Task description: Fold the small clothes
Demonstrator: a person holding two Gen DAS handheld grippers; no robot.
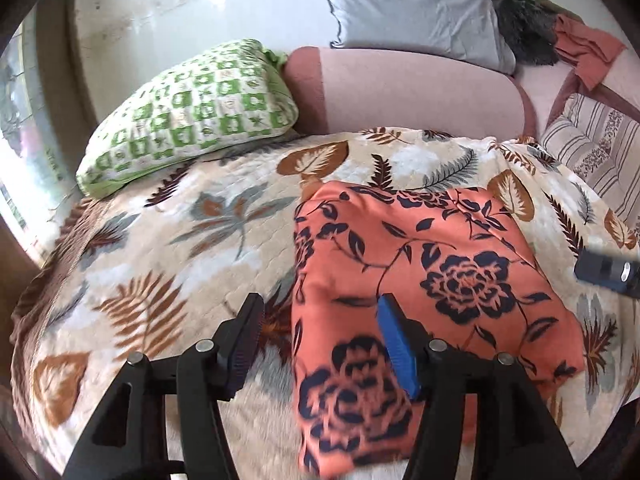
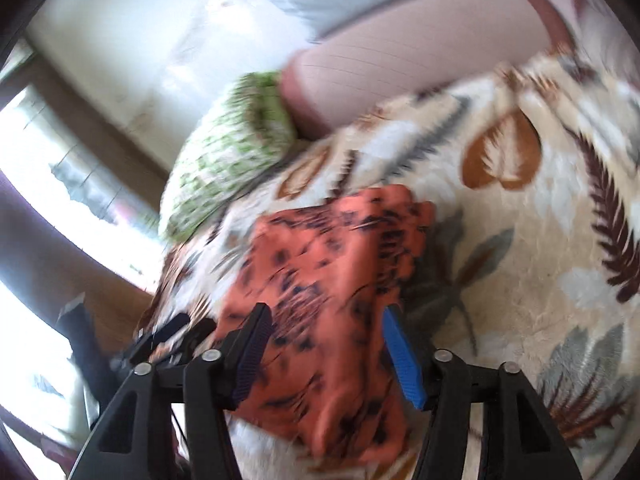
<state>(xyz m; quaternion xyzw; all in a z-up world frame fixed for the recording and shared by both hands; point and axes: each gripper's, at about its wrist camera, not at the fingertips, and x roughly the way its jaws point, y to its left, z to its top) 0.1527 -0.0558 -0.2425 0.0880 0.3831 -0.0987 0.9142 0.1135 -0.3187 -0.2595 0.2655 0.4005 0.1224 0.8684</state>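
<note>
An orange cloth with dark blue flowers (image 1: 416, 276) lies folded flat on the leaf-patterned bedspread (image 1: 168, 232). My left gripper (image 1: 320, 320) is open and empty, hovering over the cloth's left edge, with its blue pad over the cloth. In the blurred right wrist view the same cloth (image 2: 320, 272) lies ahead, and my right gripper (image 2: 326, 334) is open above its near part. The right gripper's tip shows at the right edge of the left wrist view (image 1: 608, 272). The left gripper shows at the lower left of the right wrist view (image 2: 160, 340).
A green checked pillow (image 1: 192, 116) and a pink bolster (image 1: 416, 92) lie at the bed's head. A grey pillow (image 1: 416, 8), a rust cloth (image 1: 588, 52) and a striped cushion (image 1: 600, 152) are behind and to the right. A window is on the left.
</note>
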